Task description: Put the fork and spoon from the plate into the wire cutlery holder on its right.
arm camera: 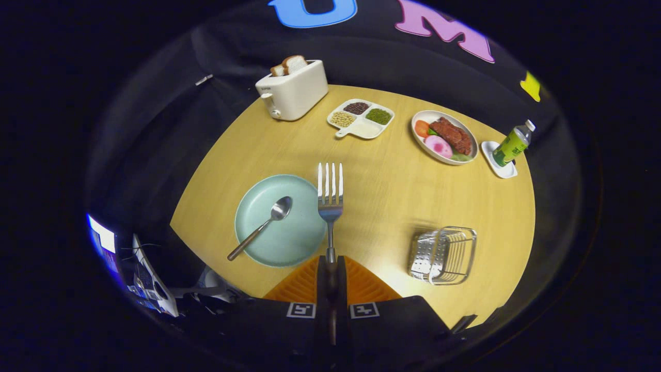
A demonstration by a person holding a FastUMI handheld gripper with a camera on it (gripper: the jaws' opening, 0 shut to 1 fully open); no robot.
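My gripper [330, 261] is shut on the handle of a silver fork [330, 194], both orange fingers [361, 284] pressed together on it. The fork is lifted above the table, tines pointing away from me, over the right rim of a pale green plate [297, 243]. A silver spoon [263, 226] lies on that plate, bowl toward the far side, handle sticking out over the near left rim. The wire cutlery holder [443, 254] stands on the table to the right of the plate and of my fingers.
On the far side of the round wooden table [392, 196] stand a white toaster [293, 90] with bread, a divided dish of beans [361, 118], a plate of food [444, 137] and a green bottle [512, 143] on a white coaster. The table's edge curves close on both sides.
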